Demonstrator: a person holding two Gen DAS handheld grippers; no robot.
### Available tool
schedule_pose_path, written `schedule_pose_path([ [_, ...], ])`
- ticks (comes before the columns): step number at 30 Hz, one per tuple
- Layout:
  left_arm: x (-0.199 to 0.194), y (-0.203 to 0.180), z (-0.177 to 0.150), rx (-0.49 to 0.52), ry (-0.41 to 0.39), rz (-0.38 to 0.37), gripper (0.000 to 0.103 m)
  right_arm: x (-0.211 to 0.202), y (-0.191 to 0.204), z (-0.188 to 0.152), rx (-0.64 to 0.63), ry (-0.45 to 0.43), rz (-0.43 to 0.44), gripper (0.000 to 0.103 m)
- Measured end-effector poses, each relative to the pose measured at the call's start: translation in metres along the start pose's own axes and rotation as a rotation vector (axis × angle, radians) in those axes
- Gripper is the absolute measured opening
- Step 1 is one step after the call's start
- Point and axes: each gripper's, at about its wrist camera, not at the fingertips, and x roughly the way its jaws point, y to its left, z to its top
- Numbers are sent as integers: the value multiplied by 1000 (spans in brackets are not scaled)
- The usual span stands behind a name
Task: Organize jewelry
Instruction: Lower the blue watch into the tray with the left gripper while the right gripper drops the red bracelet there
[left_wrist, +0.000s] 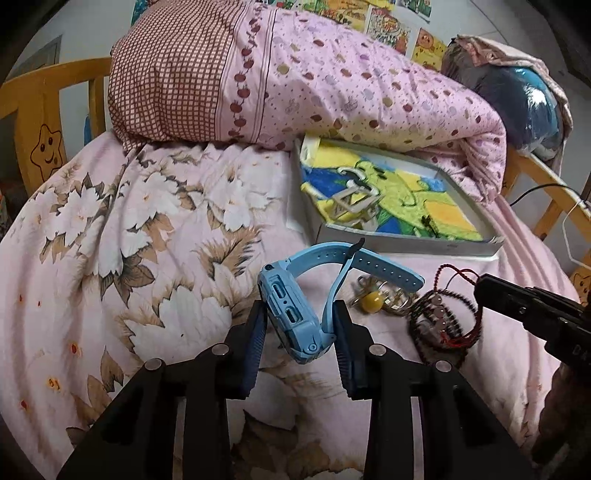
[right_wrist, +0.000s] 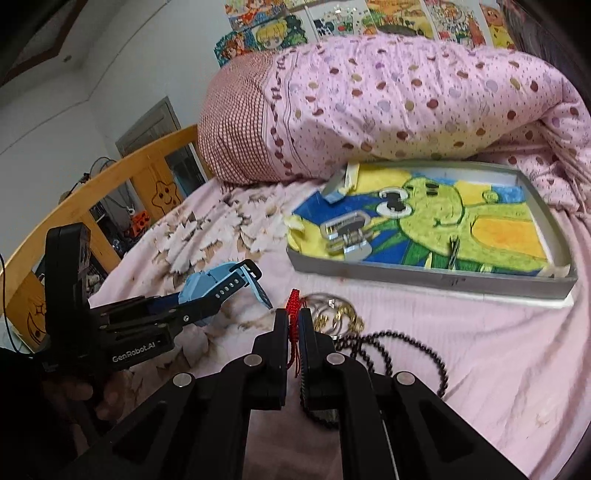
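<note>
My left gripper (left_wrist: 300, 317) is shut on a light blue smartwatch (left_wrist: 291, 314), its strap looping up over the bed; the same blue smartwatch (right_wrist: 218, 284) shows in the right wrist view at the left. My right gripper (right_wrist: 294, 321) is shut on a red braided cord bracelet (right_wrist: 293, 325). Dark bead strings (right_wrist: 402, 350) and gold rings (right_wrist: 338, 317) lie on the sheet just beyond it. A grey tray (right_wrist: 436, 280) with a green cartoon drawing holds a white watch (right_wrist: 347, 232) and a small dark hair clip (right_wrist: 453, 251).
A folded pink spotted quilt (left_wrist: 332, 85) lies behind the tray (left_wrist: 406, 245). A wooden bed rail (right_wrist: 110, 177) with star stickers runs along the left, and a dark blue bag (left_wrist: 524, 107) sits at the far right. A flowered sheet (left_wrist: 129, 221) covers the bed.
</note>
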Motion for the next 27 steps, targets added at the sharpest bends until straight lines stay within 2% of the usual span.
schedule_pose_path([
  [6, 2, -8, 28, -60, -36, -28, 30, -4, -22, 27, -7, -77, -40, 6],
  [13, 39, -34, 74, -60, -77, -67, 30, 7, -78, 59, 21, -128, -139, 6],
  [20, 92, -57, 93, -24, -12, -115, 30, 19, -117, 62, 54, -115, -215, 6],
  [27, 107, -78, 97, 54, -21, -114, 30, 28, -141, 47, 97, -71, -262, 6],
])
